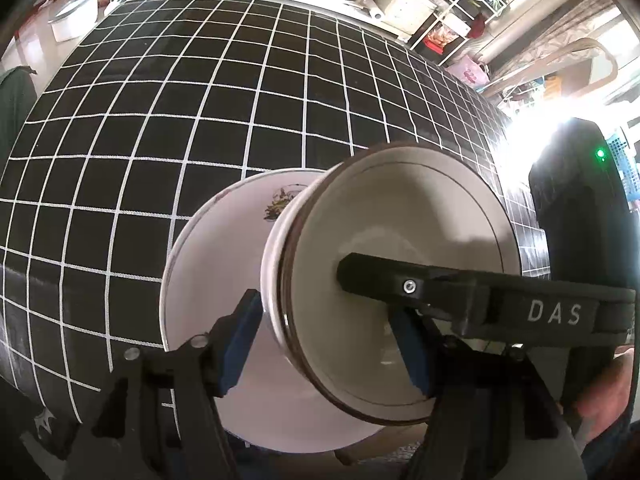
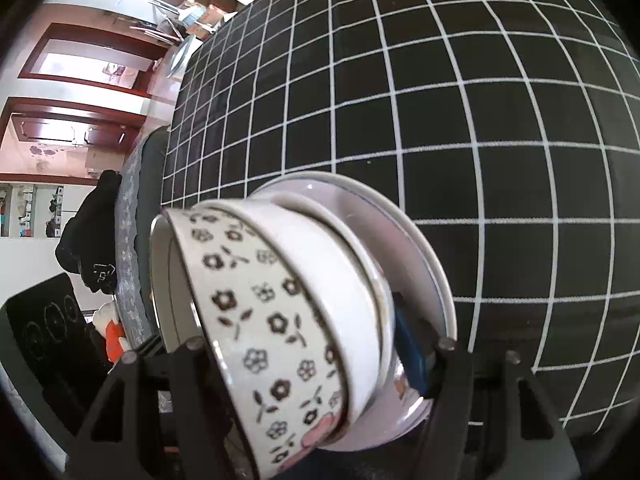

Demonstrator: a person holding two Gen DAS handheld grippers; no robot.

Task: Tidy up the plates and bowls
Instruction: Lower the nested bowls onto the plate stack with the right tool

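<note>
- Bowls (image 1: 400, 280), nested on a plate (image 1: 208, 272), are held tilted above the checked counter (image 1: 200, 100).
- Left tool (image 1: 324, 344) is clamped on the bowl wall; right tool (image 2: 304, 360) grips the flowered bowl (image 2: 280, 320).
- Loosened pressure could let the tilted stack slide off and break.

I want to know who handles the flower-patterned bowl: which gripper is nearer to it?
Right. The right gripper has the flowered bowl between its fingers; the left gripper straddles the rim of a plain bowl.

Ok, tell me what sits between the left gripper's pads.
The bowls' near wall: one pad stands outside it, the other inside. The left wrist view shows it.
</note>
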